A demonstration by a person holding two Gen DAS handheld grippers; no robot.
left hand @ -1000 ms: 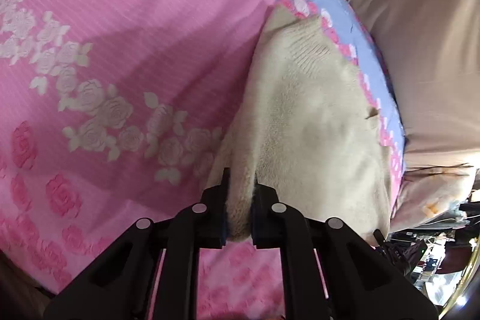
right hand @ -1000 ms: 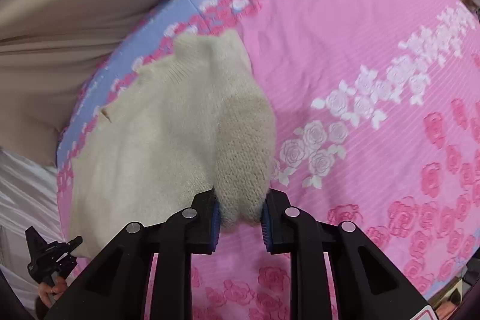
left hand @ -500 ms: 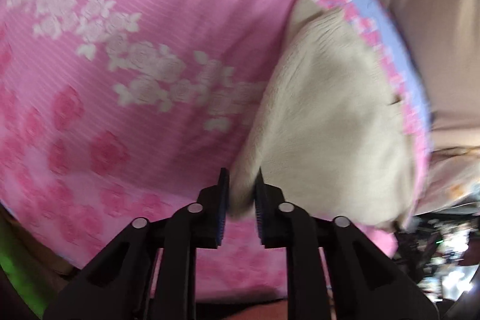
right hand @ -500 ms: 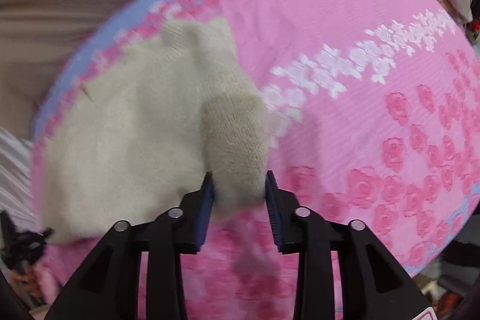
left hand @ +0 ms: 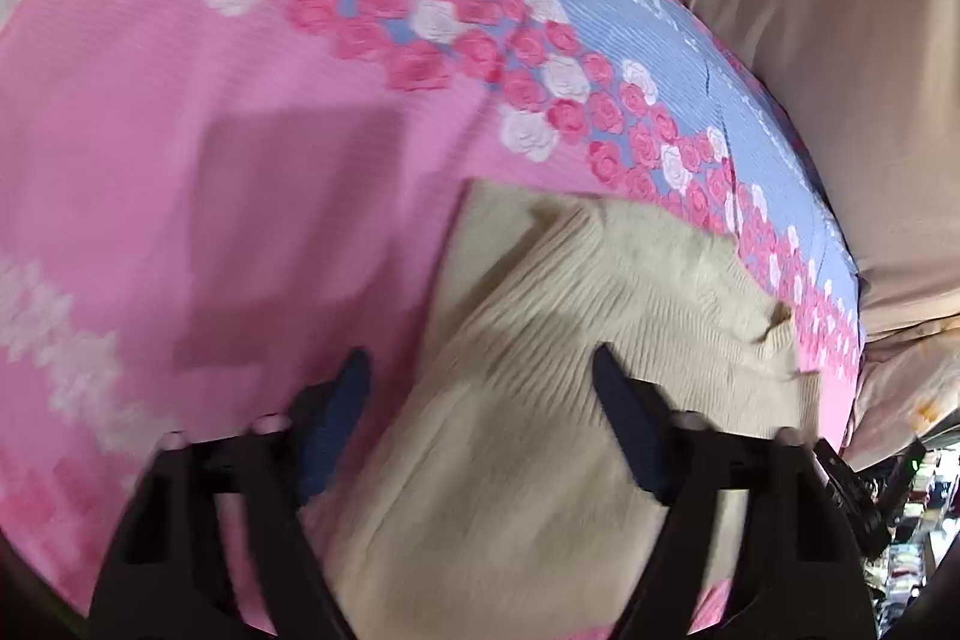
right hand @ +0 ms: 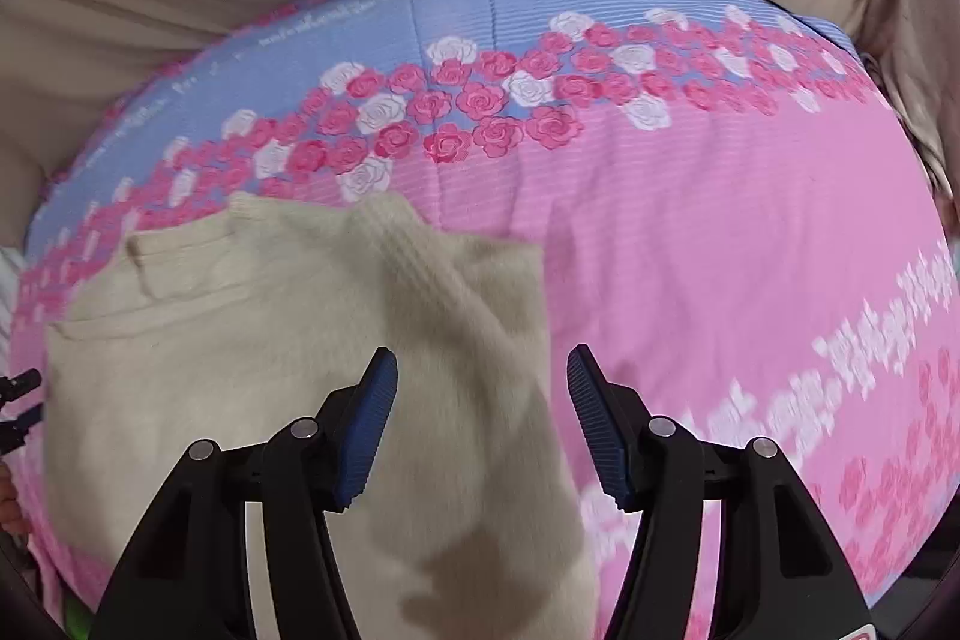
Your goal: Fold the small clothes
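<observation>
Both jaws had just been opening, released: the cream fuzzy knitted sweater [left hand: 576,340] lay between left gripper [left hand: 480,400] and right gripper [right hand: 480,400] jaws, laid folded on the pink rose-printed bedspread [right hand: 690,232].

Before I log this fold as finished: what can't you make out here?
- Cream sweater: near hem hidden behind the right gripper and cut off by the frame.
- Left wrist view: sweater knit blurred around the left gripper.
- Clutter beyond the bed: too small, blurred.

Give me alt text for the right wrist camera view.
The right gripper hangs open above a cream knit sweater lying folded on a pink rose-print bedsheet. Its jaws have just been opening; neither pad touches the knit between them.
</observation>
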